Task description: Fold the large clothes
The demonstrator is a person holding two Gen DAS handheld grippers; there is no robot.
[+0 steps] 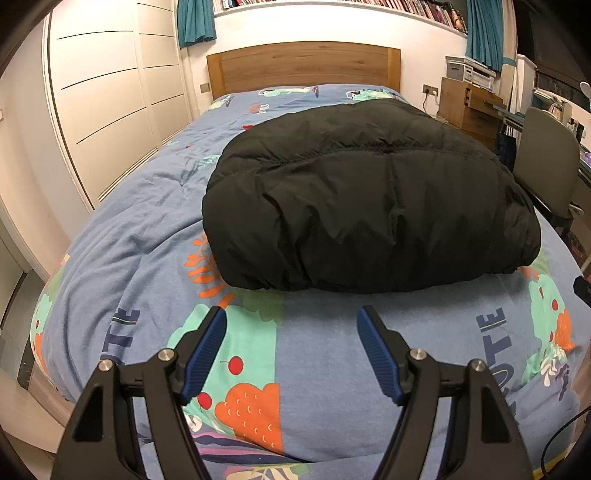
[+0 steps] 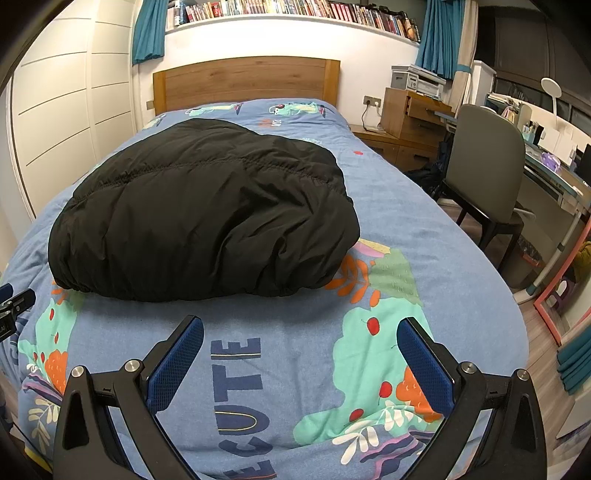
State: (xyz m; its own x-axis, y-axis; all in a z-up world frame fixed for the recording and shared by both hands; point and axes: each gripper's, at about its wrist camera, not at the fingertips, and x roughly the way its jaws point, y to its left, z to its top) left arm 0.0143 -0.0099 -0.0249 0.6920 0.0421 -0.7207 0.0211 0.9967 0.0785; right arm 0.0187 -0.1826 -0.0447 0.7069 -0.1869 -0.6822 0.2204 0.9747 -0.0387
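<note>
Your left gripper (image 1: 291, 314) is spread wide with nothing between its blue pads (image 1: 205, 354); it hangs over the near end of the bed (image 1: 110, 236), short of the jacket and not touching it. Your right gripper (image 2: 300, 325) is spread just as wide and is also empty, above the blue bedcover where the big letters (image 2: 236, 398) are printed.

The black puffy jacket (image 1: 369, 206) lies on the bed in a bulky, rounded bundle, ahead of both grippers. In the left wrist view it sits right of centre, and its near hem rests on the bedcover just beyond the fingertips. In the right wrist view the jacket (image 2: 207, 218) sits left of centre, with its gathered hem facing you and a stitched seam running across its top. Its far end reaches toward the wooden headboard (image 1: 303, 64) but stops short of it, with a strip of bedcover between.

At the left edge of the right wrist view you can see a small part of your other gripper (image 2: 14, 299) beside the bed corner.

White wardrobe doors (image 1: 107, 96) stand along the left side of the bed. On the right side a grey chair (image 2: 484, 162) stands at a bench (image 2: 554, 181), well apart from the jacket. A shelf of books (image 2: 295, 9) runs along the wall above the headboard, between teal curtains (image 2: 147, 29).
</note>
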